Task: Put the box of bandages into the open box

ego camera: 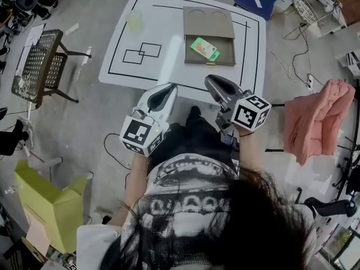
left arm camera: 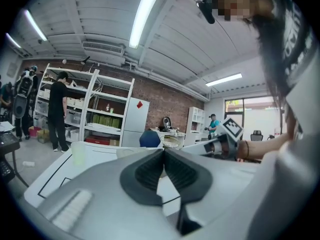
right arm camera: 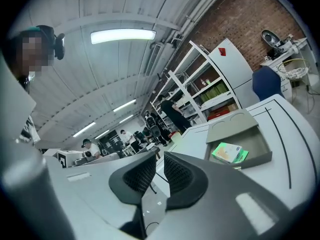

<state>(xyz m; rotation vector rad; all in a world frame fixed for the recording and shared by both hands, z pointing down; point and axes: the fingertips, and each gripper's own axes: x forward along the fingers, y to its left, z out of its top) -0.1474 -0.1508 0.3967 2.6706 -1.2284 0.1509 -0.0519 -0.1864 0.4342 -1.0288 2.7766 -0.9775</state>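
I can read no word or number anywhere. The box of bandages (ego camera: pixel 203 48) has print on its green and white face, but it is too small for me. My marker cubes (ego camera: pixel 251 112) show only black and white squares. The red sign (left arm camera: pixel 139 104) on the white fridge (left arm camera: pixel 136 123) shows me no letters.

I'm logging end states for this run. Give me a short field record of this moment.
bandage box: lying inside the open box
open box: on the white table, flap laid back
left gripper: jaws together, empty
right gripper: jaws slightly apart, empty
task: looks done
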